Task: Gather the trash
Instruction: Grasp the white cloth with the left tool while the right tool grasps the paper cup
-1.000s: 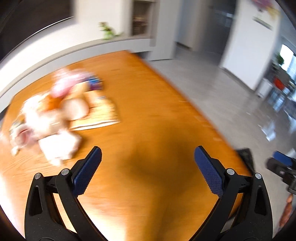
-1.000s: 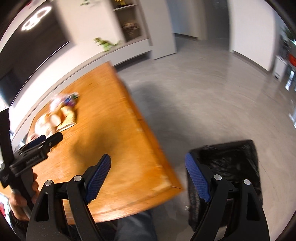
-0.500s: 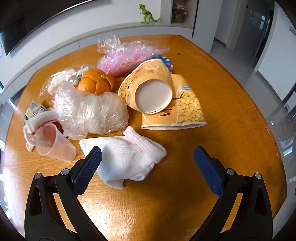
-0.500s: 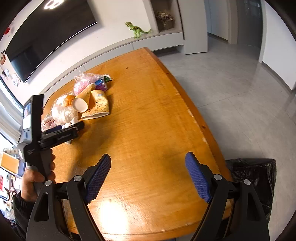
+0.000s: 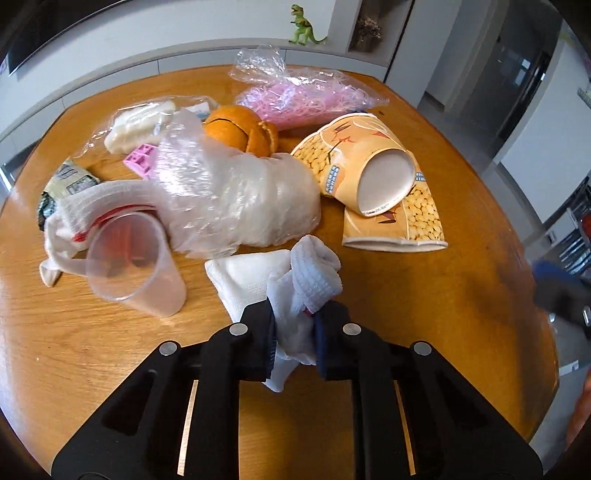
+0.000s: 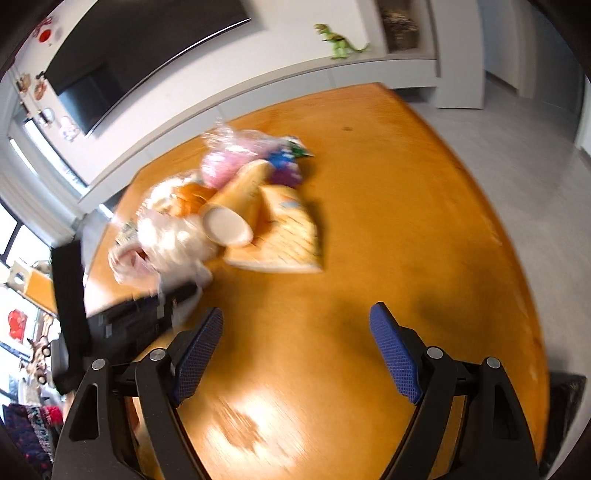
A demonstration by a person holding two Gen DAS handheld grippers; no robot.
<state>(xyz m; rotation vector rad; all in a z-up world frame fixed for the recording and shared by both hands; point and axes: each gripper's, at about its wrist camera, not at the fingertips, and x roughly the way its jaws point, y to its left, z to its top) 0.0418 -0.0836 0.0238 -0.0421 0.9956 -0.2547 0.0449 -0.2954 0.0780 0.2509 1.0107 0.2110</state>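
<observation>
In the left wrist view, our left gripper [image 5: 293, 334] has its jaws drawn nearly together on a white cloth [image 5: 280, 282], which bunches up above the pads and hangs a little below them, while the rest of it lies on the wooden bench [image 5: 424, 295]. Just left of the cloth a clear plastic cup [image 5: 135, 264] lies on its side, mouth toward us; we cannot tell whether anything is in it. Behind the cloth sits a crumpled clear plastic bag [image 5: 236, 195], touching the cup. To the right, a paper cup [image 5: 364, 164] printed with corn kernels lies on its side on a flattened paper bag [image 5: 400, 223] of the same print; the cup's pale base faces us. Further back are an orange peel [image 5: 242, 131] and a clear bag of pink strands [image 5: 301, 98]. A green toy dinosaur [image 5: 304, 27] stands on the ledge behind.

In the right wrist view, which is blurred, our right gripper [image 6: 295, 352] hovers over bare bench [image 6: 406, 221] with its jaws wide apart, holding nothing. The trash pile lies ahead and to the left, the paper cup [image 6: 236, 210] among it. The left gripper [image 6: 140, 317] shows dark at the pile's near edge. A black bin bag [image 6: 565, 402] shows at the lower right, beyond the bench edge.
</observation>
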